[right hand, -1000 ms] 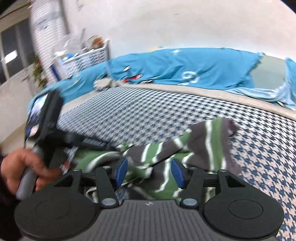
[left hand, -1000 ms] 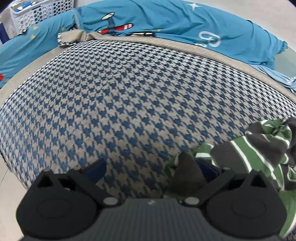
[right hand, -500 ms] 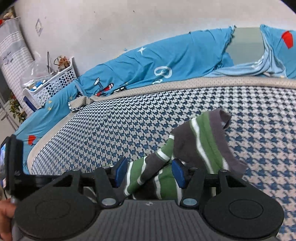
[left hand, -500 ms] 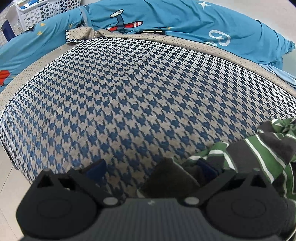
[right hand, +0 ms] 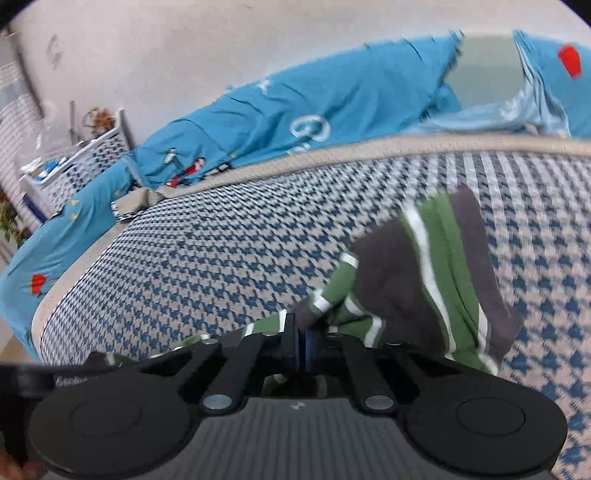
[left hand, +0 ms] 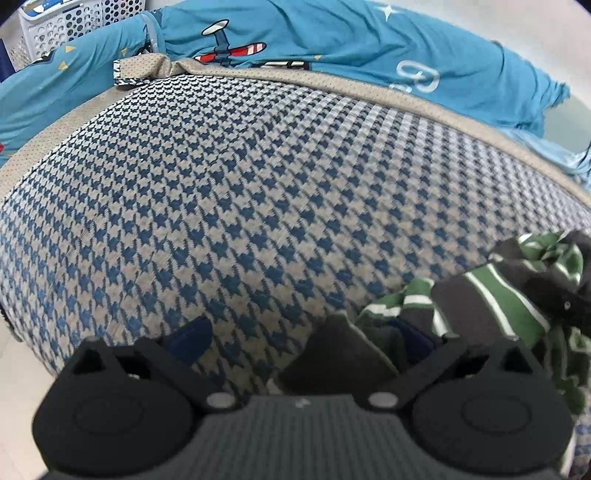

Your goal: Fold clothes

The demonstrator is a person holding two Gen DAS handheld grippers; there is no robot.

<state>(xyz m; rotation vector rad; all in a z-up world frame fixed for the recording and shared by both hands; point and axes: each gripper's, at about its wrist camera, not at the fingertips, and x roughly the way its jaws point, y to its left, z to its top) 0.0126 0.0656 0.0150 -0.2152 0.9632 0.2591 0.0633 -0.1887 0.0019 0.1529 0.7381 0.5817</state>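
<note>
A: Left wrist view first. Anything changed?

B: Nothing to log. Shows left gripper (left hand: 303,341) with fingers apart as before, clamping nothing; dark fold of striped garment (left hand: 480,295) lying between them, loose. Rest of it heaped at lower right on houndstooth bed cover (left hand: 258,184).

A: Right wrist view?

B: Changed here. Half open over the cloth a moment ago; now right gripper (right hand: 301,345) with pads pressed together, pinching an edge of striped garment (right hand: 424,280) at the tips. Remainder draped ahead and to the right, crumpled, unfolded.

A: Meaning for the task?

B: Judged as one grip secured, second outstanding. No fold started; spreading flat likely needed first.

A: Containers?

B: White laundry basket (left hand: 74,22) at far left beyond blue bedding (left hand: 369,48); seen also in right wrist view (right hand: 74,166). Holds blue and white items, too small to identify.
</note>
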